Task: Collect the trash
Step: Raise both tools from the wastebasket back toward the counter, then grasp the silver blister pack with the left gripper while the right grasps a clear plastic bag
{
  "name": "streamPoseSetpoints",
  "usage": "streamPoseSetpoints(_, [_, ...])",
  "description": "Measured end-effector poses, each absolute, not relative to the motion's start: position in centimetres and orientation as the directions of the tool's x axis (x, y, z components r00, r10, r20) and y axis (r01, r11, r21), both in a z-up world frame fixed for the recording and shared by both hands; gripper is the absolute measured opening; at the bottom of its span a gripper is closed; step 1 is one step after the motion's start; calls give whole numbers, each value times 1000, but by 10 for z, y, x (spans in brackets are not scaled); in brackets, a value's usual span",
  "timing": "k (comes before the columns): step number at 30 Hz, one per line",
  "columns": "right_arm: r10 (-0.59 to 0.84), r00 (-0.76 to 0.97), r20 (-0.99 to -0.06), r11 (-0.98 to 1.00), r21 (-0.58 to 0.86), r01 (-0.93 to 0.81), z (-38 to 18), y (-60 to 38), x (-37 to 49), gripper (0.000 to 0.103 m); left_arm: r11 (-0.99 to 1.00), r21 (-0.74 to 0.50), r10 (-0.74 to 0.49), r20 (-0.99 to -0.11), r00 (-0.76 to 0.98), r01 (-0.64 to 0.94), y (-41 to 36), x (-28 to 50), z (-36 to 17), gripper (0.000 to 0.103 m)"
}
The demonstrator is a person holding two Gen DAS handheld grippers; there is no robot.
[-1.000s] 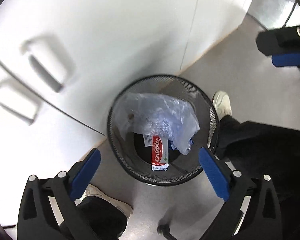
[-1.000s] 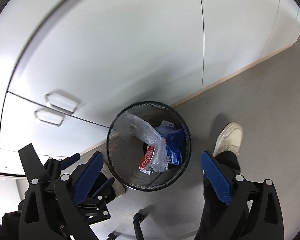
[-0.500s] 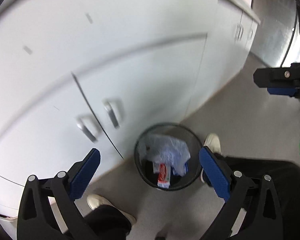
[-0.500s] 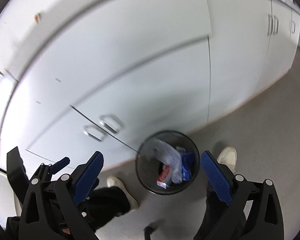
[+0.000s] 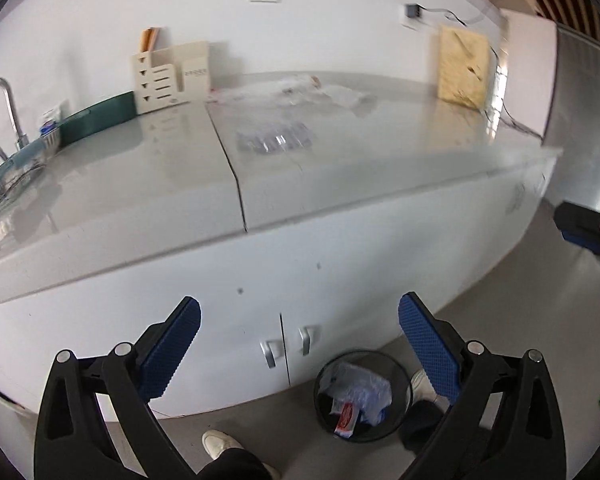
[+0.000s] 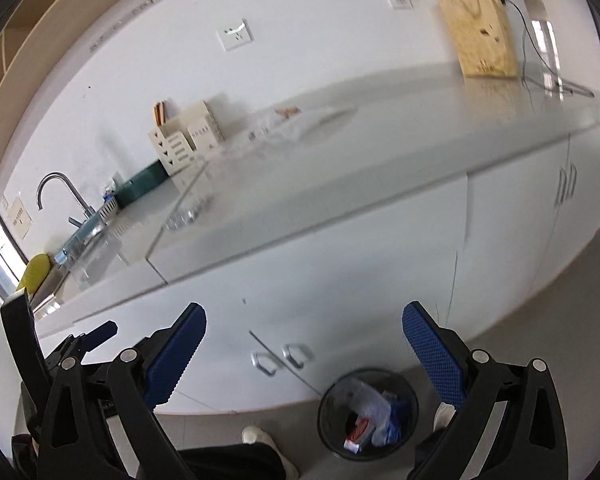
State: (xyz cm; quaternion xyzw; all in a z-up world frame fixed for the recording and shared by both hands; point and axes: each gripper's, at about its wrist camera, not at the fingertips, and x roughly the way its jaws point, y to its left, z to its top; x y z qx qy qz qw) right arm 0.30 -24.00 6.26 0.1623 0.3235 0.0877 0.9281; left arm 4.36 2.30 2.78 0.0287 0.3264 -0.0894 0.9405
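Both my grippers are spread wide and hold nothing. My left gripper (image 5: 300, 344) and my right gripper (image 6: 304, 346) are up high, looking over the counter (image 5: 140, 176). The bin (image 5: 359, 394) sits on the floor below and just ahead of my fingers, and it has a red tube (image 5: 346, 420) and a bag (image 5: 366, 384) in it. More trash, a clear crinkly wrapper (image 5: 276, 140), lies far ahead on the counter. I think I should reach out slowly, come down flat over it, then pinch a fold of it.
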Motion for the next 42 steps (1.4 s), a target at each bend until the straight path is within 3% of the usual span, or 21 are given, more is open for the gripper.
streamPoseSetpoints(4, [292,790,-538,935,335,-117,91,-241,41,99,988,-23,-137,-596,791,153,20,74,55,99])
streamPoseSetpoints(9, [267,799,-538,949,292,-120,104,-249,109,99,993,41,-67,-586,808,112,4,124,67,99])
streamPoseSetpoints(17, [343,710,-615,900,432,-61,101,-268,219,99,993,66,-33,-620,784,94,-10,187,65,99])
streamPoseSetpoints(24, [543,574,-613,819,536,-203,113,-219,295,99,997,44,-23,-635,772,67,-15,213,57,99])
streamPoseSetpoints(37, [694,353,-628,714,665,-220,74,-144,423,99,1000,29,16,-654,756,3,-11,248,47,99])
streamPoseSetpoints(40, [705,333,-626,705,669,-235,70,-136,435,94,1000,17,14,-660,751,-4,-9,252,44,99])
streamPoseSetpoints(42, [713,322,-622,698,671,-250,69,-130,441,85,1000,7,6,-664,748,-2,-8,254,42,98])
